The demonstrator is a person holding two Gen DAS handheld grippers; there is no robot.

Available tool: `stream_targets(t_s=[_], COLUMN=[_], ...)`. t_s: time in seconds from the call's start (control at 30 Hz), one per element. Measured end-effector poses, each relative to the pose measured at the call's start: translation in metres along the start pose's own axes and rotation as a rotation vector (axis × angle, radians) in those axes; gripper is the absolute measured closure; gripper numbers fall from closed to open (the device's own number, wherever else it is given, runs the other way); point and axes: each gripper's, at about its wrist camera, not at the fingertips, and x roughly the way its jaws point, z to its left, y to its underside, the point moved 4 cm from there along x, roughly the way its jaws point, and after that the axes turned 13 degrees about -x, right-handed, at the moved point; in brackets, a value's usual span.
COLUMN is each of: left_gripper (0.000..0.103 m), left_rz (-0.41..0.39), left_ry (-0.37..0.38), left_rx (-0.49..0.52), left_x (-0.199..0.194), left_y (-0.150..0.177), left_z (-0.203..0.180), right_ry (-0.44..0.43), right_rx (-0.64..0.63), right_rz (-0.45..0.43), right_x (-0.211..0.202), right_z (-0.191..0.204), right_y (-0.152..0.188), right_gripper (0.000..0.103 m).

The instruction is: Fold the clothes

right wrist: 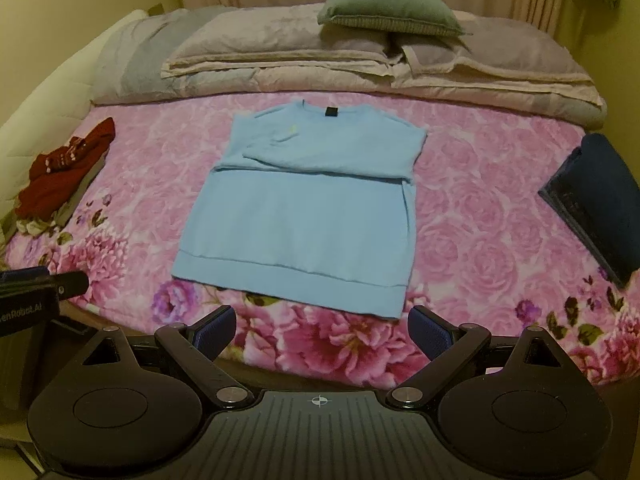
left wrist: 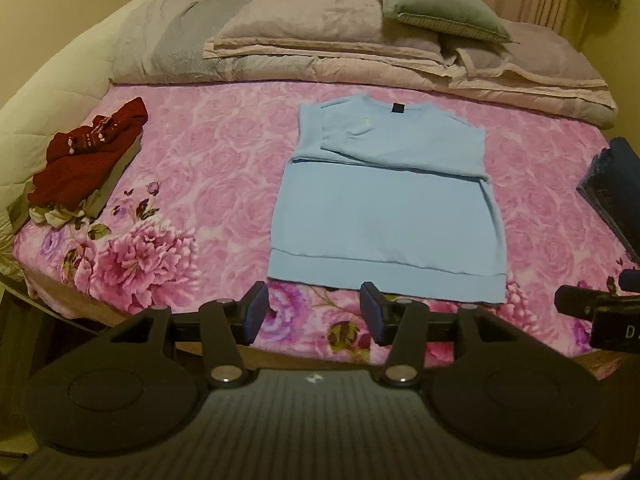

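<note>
A light blue sweatshirt (left wrist: 384,208) lies flat on the pink floral bed, sleeves folded in across the chest, hem toward me; it also shows in the right wrist view (right wrist: 300,216). My left gripper (left wrist: 314,312) is open and empty, just short of the hem near its left half. My right gripper (right wrist: 322,330) is open and empty, just short of the hem's right part. Neither touches the cloth. The right gripper's body shows at the right edge of the left wrist view (left wrist: 600,312).
A dark red garment (left wrist: 86,156) lies on a pile at the bed's left side. A folded dark blue garment (right wrist: 596,204) lies at the right. Folded quilts (left wrist: 320,52) and a grey pillow (left wrist: 440,8) line the far side. The bed's front edge (right wrist: 320,380) is under my grippers.
</note>
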Motion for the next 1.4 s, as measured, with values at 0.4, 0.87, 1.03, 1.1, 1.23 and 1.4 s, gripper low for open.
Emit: stream_targets(t_s=[0.4, 0.87, 1.03, 1.1, 1.23, 1.4], left_gripper=[0.054, 0.055, 0.057, 0.058, 0.059, 0.059], left_rz=[0.062, 0.192, 0.26, 0.27, 0.256, 0.204], left_ry=[0.086, 0.152, 0.202, 0.25, 0.341, 0.445], left_rx=[0.119, -0.026, -0.192, -0.252, -0.33, -0.37], left_x=[0.099, 0.222, 0.277, 0.296, 0.325, 0.349], left_y=[-0.092, -0.093, -0.055, -0.039, -0.021, -0.013], left_z=[-0.01, 0.053, 0.103, 0.116, 0.131, 0.142], right_ry=[0.072, 0.035, -0.041, -0.095, -0.232, -0.351], right_rx=[0.107, 0.27, 0.379, 0.428, 0.581, 0.656], right_rz=[0.064, 0.139, 0.116, 0.078, -0.038, -0.148], right_x=[0.074, 0.168, 0.212, 0.229, 0.256, 0.279], right_z=[-0.011, -0.077, -0.125, -0.144, -0.179, -0.209], right_y=[-0.067, -0.028, 0.024, 0.041, 0.067, 0.087], right_gripper=[0.008, 0.008, 0.008, 0.008, 0.008, 0.008])
